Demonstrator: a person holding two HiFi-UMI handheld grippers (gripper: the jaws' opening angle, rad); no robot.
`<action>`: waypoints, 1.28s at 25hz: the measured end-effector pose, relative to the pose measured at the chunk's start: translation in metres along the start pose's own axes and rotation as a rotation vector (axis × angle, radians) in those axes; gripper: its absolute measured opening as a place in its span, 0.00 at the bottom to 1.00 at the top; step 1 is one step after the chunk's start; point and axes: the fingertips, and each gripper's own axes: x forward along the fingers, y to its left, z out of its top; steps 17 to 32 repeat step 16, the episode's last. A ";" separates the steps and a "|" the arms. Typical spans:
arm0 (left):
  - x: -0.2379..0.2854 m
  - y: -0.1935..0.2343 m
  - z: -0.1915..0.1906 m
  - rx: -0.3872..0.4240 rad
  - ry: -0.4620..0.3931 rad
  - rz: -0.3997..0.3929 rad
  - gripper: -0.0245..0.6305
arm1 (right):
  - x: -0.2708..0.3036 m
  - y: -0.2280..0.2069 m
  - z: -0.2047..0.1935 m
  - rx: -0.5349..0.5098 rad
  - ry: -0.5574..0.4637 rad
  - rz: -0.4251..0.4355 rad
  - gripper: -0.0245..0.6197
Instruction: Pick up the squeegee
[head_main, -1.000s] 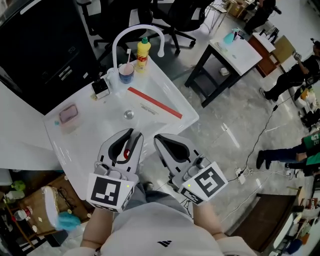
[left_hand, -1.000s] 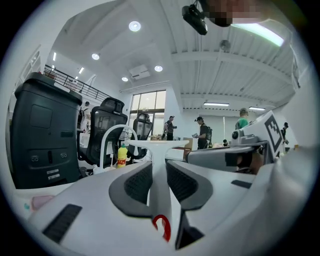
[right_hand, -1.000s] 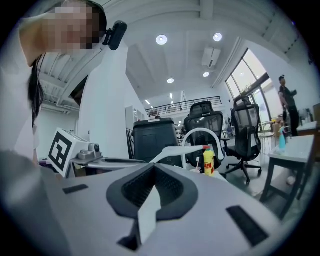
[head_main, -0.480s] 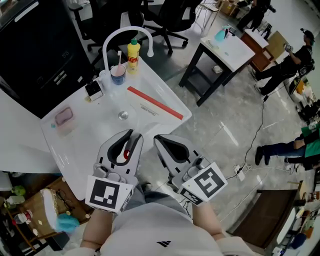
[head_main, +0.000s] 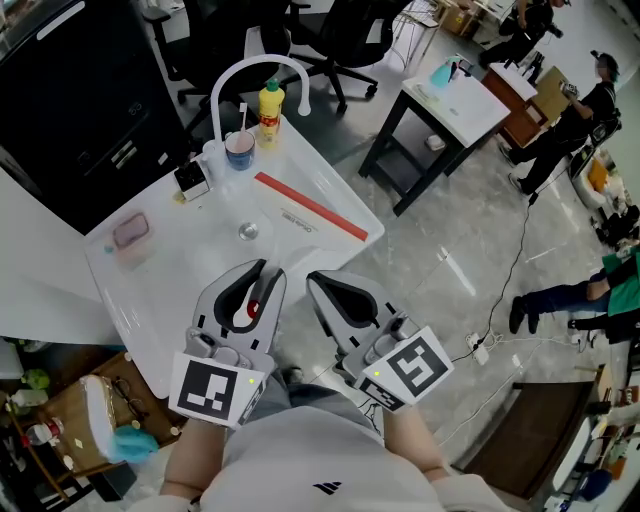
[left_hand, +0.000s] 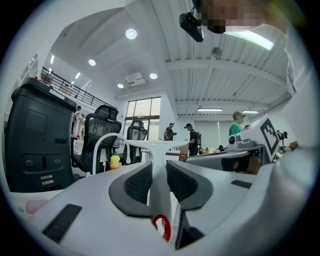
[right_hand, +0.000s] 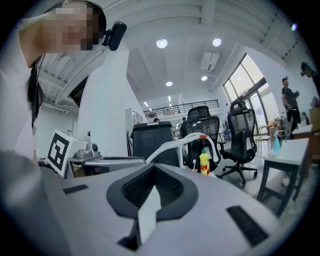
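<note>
Little has changed: our left gripper (head_main: 267, 266), jaws slightly apart, and right gripper (head_main: 313, 277), jaws together, hover empty. The squeegee (head_main: 310, 207) lies far right in the sink (head_main: 190, 255).

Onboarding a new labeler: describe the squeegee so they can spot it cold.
Find the white sink with the arched faucet, in the head view's upper left. Lying flat there, right of the drain, is the squeegee: a long thin red strip, diagonal, unlike the upright yellow bottle and cup by the faucet.
</note>
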 end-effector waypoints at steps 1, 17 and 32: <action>-0.001 0.000 0.000 -0.001 -0.002 0.001 0.19 | 0.000 0.001 0.000 -0.001 0.000 0.001 0.05; -0.011 0.015 0.002 -0.001 -0.021 0.009 0.19 | 0.014 0.011 -0.001 -0.009 -0.001 0.014 0.05; -0.011 0.015 0.002 -0.001 -0.021 0.009 0.19 | 0.014 0.011 -0.001 -0.009 -0.001 0.014 0.05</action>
